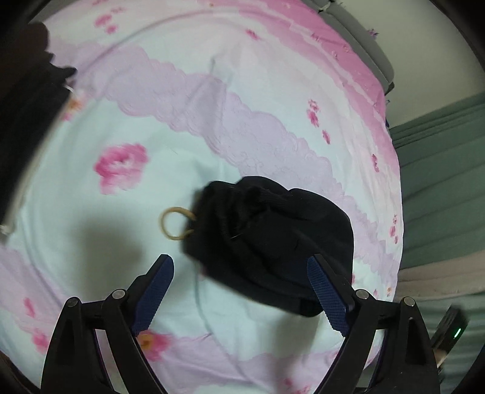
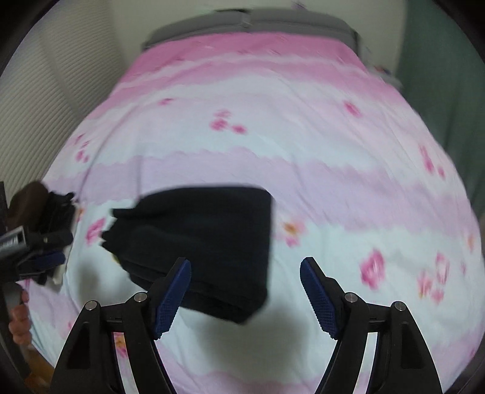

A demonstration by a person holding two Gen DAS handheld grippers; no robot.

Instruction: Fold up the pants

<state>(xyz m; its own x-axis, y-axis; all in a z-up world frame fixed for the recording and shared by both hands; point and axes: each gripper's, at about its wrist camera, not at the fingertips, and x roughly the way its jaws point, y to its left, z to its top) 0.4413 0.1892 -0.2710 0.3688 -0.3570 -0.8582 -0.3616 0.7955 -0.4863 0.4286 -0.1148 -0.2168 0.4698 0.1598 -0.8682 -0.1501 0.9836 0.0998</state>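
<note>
The black pants (image 1: 272,242) lie folded into a compact bundle on the pink and white flowered bedspread (image 1: 151,127). In the right wrist view the pants (image 2: 206,239) show as a neat folded stack. My left gripper (image 1: 241,263) is open and empty, hovering just above the bundle's near edge. My right gripper (image 2: 245,263) is open and empty, just right of the stack's near corner. The left gripper also shows at the left edge of the right wrist view (image 2: 39,251).
A tan elastic ring (image 1: 175,222) lies on the bedspread beside the pants. A dark pile of clothes (image 2: 45,206) sits at the bed's left edge. A grey headboard (image 2: 248,21) is at the far end. Green fabric (image 1: 439,181) lies beyond the right edge.
</note>
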